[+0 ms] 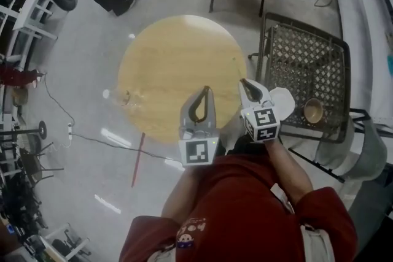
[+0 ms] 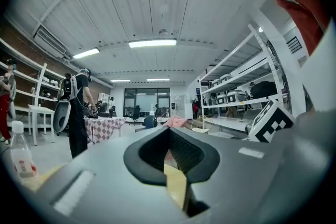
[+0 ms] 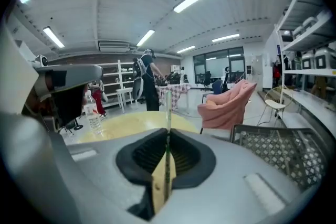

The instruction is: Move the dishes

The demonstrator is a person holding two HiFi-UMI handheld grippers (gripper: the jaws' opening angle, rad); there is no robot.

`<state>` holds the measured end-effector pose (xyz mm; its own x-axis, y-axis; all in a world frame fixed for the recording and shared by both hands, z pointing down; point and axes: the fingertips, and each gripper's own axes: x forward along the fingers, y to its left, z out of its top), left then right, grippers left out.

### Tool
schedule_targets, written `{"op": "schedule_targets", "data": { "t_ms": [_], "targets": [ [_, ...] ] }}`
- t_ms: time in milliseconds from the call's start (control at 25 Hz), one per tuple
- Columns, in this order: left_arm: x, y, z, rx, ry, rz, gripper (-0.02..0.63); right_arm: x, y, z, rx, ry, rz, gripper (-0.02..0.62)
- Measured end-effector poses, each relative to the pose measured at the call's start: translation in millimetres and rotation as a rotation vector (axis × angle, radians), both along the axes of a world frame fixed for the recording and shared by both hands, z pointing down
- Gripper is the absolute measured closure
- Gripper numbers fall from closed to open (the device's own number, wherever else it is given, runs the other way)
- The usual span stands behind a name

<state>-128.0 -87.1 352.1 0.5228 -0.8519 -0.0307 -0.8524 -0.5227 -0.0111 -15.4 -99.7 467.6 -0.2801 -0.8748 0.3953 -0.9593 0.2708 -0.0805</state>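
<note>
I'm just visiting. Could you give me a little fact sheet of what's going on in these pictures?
Place: round wooden table, black mesh rack beside it
Holding: right gripper shut on a white plate, seen edge-on between its jaws
Free: left gripper shut, empty
Rack: one bowl on it
Table: water bottle near its edge

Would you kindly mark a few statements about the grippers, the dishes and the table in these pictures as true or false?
1. The right gripper holds a white plate by its edge. True.
2. The left gripper has its jaws wide apart. False: they are together, with nothing between them.
3. The bowl sits on the round wooden table. False: it sits on the black mesh stand beside the table.
4. A water bottle stands on the table. True.
</note>
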Motion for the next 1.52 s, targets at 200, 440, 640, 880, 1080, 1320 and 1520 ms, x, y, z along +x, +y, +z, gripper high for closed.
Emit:
{"op": "schedule_targets", "data": {
  "t_ms": [200,440,640,880,1080,1320,1520],
  "targets": [
    [28.1,5.3,-7.0,0.023,-0.005,0.047,0.599,31.9,10.9,-33.5,0.169,-0.025,0.077,0.571],
    [58.2,13.1,-12.9,0.024,-0.034,0.111,0.599,60.2,20.5,-59.1,0.263,-0.026,0.144,0.571],
    [79.1,15.4,-13.5,0.04,-0.035,0.152,0.598,80.9,24.3,-59.3,0.278,-0.043,0.189,0.571],
    [121.2,22.1,-9.8,0.02,-0.039,0.226,0.599,126.8,39.0,-57.4,0.285,-0.038,0.271,0.571],
    [165.9,29.6,-14.0,0.034,-0.037,0.294,0.598,172.3,58.4,-55.5,0.256,-0.015,0.339,0.571],
    [211.5,41.2,-15.6,0.036,-0.02,0.372,0.599,224.6,84.4,-57.4,0.254,0.015,0.438,0.571],
    [251.1,52.3,-12.8,0.03,-0.001,0.446,0.598,269.2,106.5,-61.4,0.262,0.045,0.526,0.571]
  ]
}}
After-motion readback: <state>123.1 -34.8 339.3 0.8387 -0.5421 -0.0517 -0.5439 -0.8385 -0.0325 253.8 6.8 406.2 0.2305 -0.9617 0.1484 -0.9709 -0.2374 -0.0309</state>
